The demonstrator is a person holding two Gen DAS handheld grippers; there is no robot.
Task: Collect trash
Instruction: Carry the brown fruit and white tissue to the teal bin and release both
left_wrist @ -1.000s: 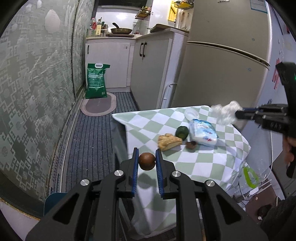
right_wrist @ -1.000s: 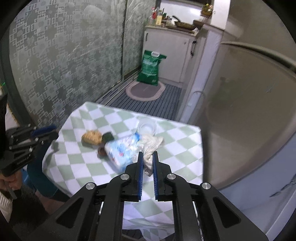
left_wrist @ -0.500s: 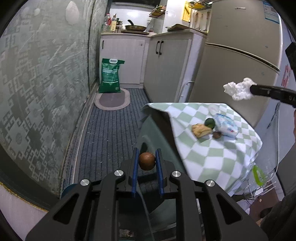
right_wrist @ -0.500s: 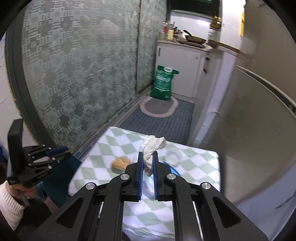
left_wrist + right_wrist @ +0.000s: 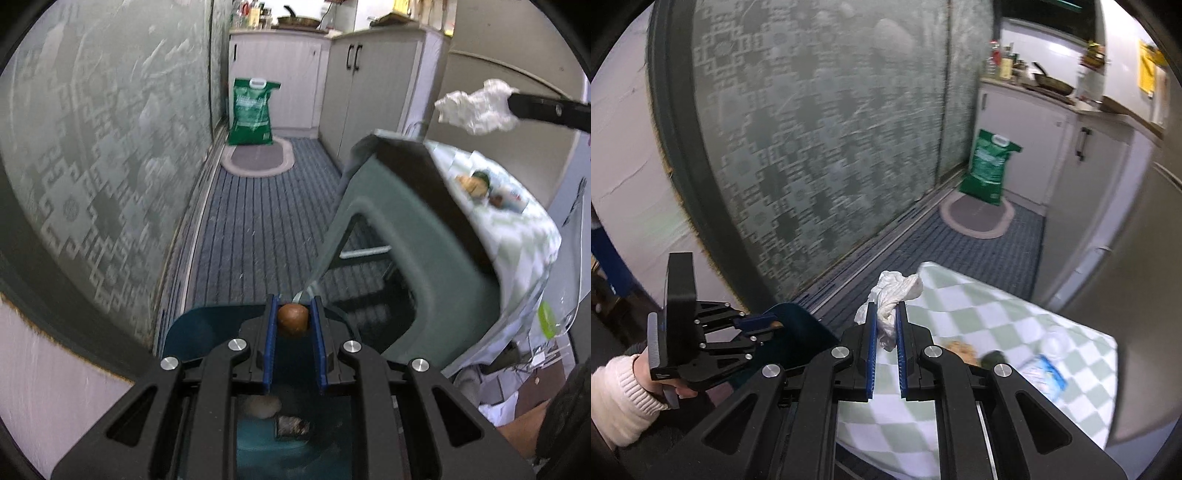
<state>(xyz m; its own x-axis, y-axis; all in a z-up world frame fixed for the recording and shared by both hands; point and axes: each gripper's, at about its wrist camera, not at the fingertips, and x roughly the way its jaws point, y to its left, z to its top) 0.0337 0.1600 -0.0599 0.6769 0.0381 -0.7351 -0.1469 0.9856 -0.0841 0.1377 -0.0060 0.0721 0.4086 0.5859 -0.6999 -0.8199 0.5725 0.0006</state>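
My left gripper (image 5: 293,314) is pinching a brown nut (image 5: 293,319) right over the teal bin (image 5: 207,332); my right gripper (image 5: 886,317) clamps the crumpled tissue (image 5: 892,295) above the table's (image 5: 997,317) near-left edge.

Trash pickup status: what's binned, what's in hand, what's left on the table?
Binned: two scraps lie in the teal bin. In hand: left hand-held gripper grips a round brown nut over it; right hand-held gripper pinches crumpled white tissue. Left: food scraps, blue-white packet on the checked tablecloth.

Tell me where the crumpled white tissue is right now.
The crumpled tissue is pinched in the right tongs, in the air above the checkered table's near corner.
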